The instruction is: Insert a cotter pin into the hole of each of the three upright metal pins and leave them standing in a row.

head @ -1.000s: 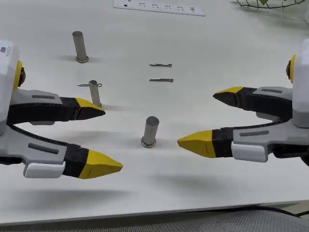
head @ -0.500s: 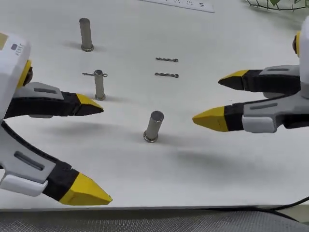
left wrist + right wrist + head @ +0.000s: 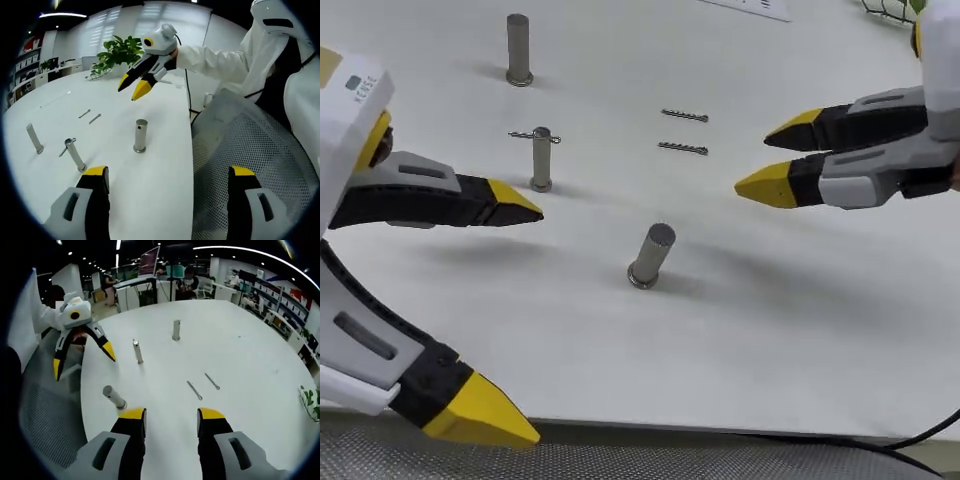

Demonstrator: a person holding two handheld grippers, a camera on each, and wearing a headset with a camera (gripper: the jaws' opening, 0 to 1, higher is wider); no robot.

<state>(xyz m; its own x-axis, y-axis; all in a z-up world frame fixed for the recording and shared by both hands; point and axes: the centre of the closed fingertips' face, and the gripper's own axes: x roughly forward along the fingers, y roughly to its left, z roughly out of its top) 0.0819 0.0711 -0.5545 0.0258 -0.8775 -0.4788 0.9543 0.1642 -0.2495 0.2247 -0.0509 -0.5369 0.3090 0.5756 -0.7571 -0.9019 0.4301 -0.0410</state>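
Three upright metal pins stand on the white table [image 3: 800,330]. The far pin [image 3: 518,48] is bare. The middle pin [image 3: 541,158] has a cotter pin [image 3: 533,136] through its top. The near pin [image 3: 652,255] is bare and looks tilted. Two loose cotter pins [image 3: 684,116] [image 3: 682,149] lie side by side beyond it. My left gripper [image 3: 510,310] stands wide open and empty, left of the near pin [image 3: 140,135]. My right gripper [image 3: 772,157] is open and empty, hovering just right of the loose cotter pins [image 3: 194,390] [image 3: 212,381].
A white power strip [image 3: 750,6] and a wire basket [image 3: 890,8] lie at the table's far edge. The front edge runs just under my left gripper, with a mesh chair [image 3: 240,125] beyond it. A potted plant [image 3: 120,50] stands at the far end.
My right gripper has moved away from the near pin toward the loose cotter pins. My left gripper's jaws have spread wider. The head camera has shifted.
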